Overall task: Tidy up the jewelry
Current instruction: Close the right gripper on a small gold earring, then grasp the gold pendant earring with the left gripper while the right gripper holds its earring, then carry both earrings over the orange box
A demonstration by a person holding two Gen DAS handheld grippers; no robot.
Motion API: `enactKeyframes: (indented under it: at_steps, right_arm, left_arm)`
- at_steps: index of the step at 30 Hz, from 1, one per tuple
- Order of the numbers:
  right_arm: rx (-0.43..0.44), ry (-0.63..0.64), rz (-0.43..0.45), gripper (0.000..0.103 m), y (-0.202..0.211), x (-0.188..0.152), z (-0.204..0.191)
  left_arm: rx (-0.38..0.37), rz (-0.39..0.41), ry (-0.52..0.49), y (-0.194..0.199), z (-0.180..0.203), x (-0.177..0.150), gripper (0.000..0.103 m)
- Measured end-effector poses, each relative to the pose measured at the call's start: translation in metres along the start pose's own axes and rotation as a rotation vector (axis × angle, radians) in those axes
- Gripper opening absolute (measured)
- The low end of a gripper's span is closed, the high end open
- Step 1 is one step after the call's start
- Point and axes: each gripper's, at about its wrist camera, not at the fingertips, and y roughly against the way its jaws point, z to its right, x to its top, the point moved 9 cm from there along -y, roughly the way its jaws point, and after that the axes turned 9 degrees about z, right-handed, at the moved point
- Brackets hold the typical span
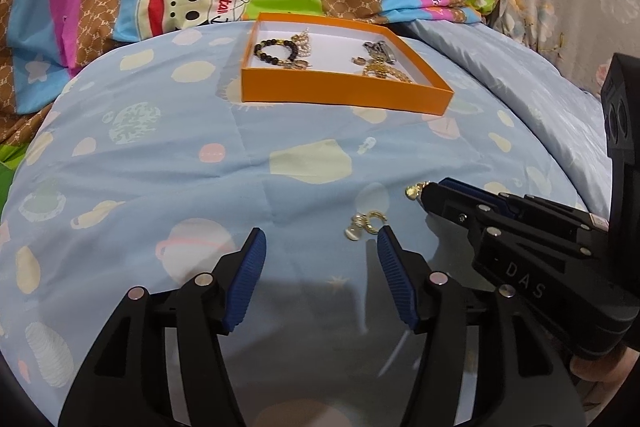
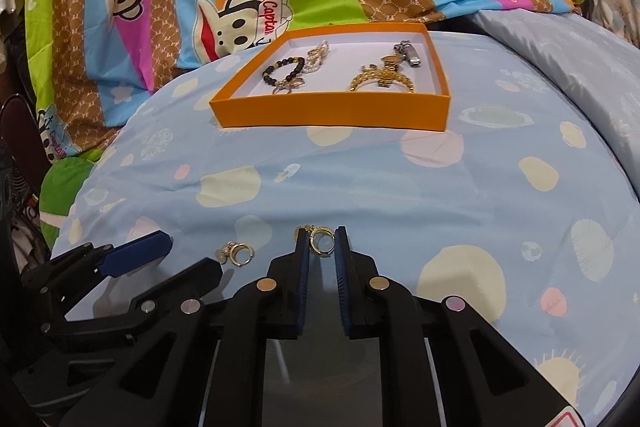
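Gold and small, one hoop earring (image 2: 321, 240) is pinched between the pads of the right hand-held gripper (image 2: 321, 241) near the bed's front edge; light, stiff and slippery, it is best gripped across the hoop. Its twin (image 1: 367, 223) lies on the bedspread (image 1: 160, 167) beside the open, empty left hand-held gripper (image 1: 320, 243).

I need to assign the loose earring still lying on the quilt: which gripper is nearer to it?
Left. The left gripper stands open with the loose earring just off its fingertip; the right gripper is beside it, shut on the other earring.
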Motion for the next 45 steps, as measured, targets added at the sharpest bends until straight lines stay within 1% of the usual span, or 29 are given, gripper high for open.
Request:
enactKeyframes:
  at_steps: [5,9,15,19,23,24,26,28,30,40,45]
  right_arm:
    - [-0.019,-0.026,0.013,0.013,0.003,0.003,0.011]
    - [-0.033,-0.036,0.023,0.013,0.006,0.004,0.017]
    - [-0.045,-0.066,0.032,0.013,0.009,0.006,0.027]
    - [-0.050,-0.078,0.037,0.013,0.010,0.006,0.031]
    - [-0.052,-0.084,0.041,0.013,0.011,0.007,0.032]
    - [-0.051,-0.085,0.041,0.013,0.011,0.007,0.032]
    - [-0.050,-0.086,0.040,0.013,0.011,0.007,0.033]
    - [-0.051,-0.085,0.039,0.013,0.010,0.007,0.033]
    - [-0.051,-0.084,0.038,0.013,0.011,0.007,0.033]
    - [-0.047,-0.085,0.037,0.013,0.010,0.006,0.033]
    - [-0.033,-0.075,0.063,0.013,0.014,0.008,0.028]
  left_arm:
    - [-0.006,-0.008,-0.005,-0.006,0.008,0.001,0.057]
    - [0.009,-0.011,-0.015,-0.012,0.012,0.004,0.056]
    - [0.024,-0.017,-0.058,-0.019,0.023,0.005,0.052]
    - [0.027,-0.020,-0.078,-0.022,0.029,0.007,0.047]
    - [0.021,-0.020,-0.081,-0.023,0.031,0.007,0.037]
    - [0.019,-0.019,-0.080,-0.023,0.031,0.007,0.033]
    - [0.015,-0.019,-0.076,-0.023,0.031,0.007,0.031]
    - [0.009,-0.018,-0.071,-0.022,0.031,0.007,0.024]
    - [0.006,-0.018,-0.070,-0.022,0.031,0.007,0.021]
    - [-0.011,-0.014,-0.051,-0.022,0.031,0.008,0.021]
    - [-0.008,-0.001,-0.042,-0.019,0.029,0.010,0.021]
